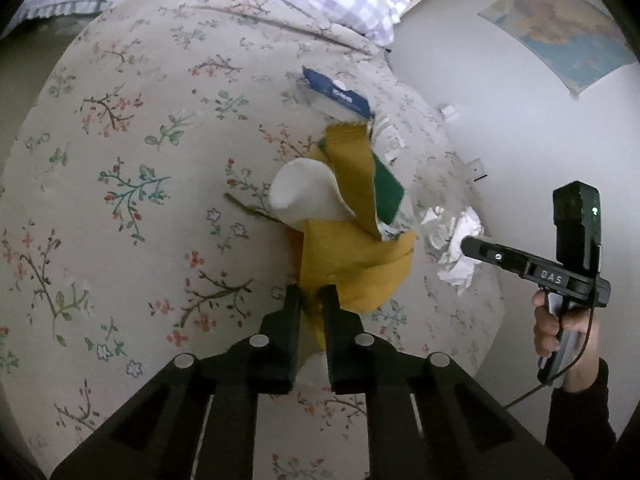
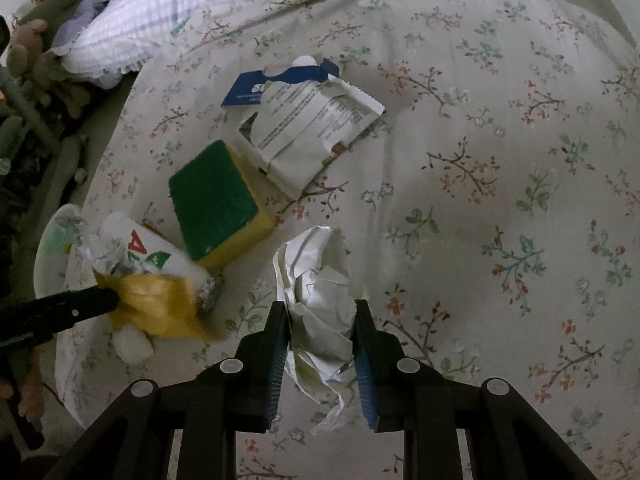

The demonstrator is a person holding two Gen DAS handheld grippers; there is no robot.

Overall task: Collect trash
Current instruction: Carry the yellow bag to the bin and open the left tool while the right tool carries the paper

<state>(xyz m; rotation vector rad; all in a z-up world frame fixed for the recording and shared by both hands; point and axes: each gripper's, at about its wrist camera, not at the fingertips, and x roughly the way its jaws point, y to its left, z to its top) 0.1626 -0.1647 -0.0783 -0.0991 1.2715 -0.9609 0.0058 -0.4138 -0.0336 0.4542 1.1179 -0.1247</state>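
Setting: floral bedspread (image 2: 480, 128) covering a bed, checked pillow (image 2: 132, 24) at its head, white wall (image 1: 500, 92) alongside with a map poster (image 1: 560, 36).
Left gripper (image 1: 311, 294): jaws pinched nearly together on the edge of a yellow wrapper (image 1: 352, 264), which bunches up just past the fingertips; in the right wrist view its black finger reaches in from the left edge and meets the same wrapper (image 2: 160, 304).
Wrapper: yellow outside, white inside, curled and folded, with crinkled foil (image 2: 208, 294) at one end; it sits near the bed's edge, whether lifted off the bedspread I cannot tell.
Right gripper (image 2: 322, 316): jaws partly apart and clamped on a paper ball (image 2: 324, 304), blue pads pressing on both sides of it.
Paper ball: white, crumpled, between the right fingers above the bedspread; in the left wrist view it shows at the tip of the right gripper (image 1: 466, 246), close to the wall side of the bed.
Sponge (image 2: 216, 200): green top, yellow body, lying on the bedspread just beyond the wrapper.
Carton (image 2: 304, 120): torn, flattened, white with a blue top, lying past the sponge and touching its far corner.
Hand (image 1: 560, 328): holds the right gripper's handle, dark sleeve (image 1: 580, 420) below it.
Plate (image 2: 52, 248): patterned, by the bed's left edge, partly hidden behind the wrapper.
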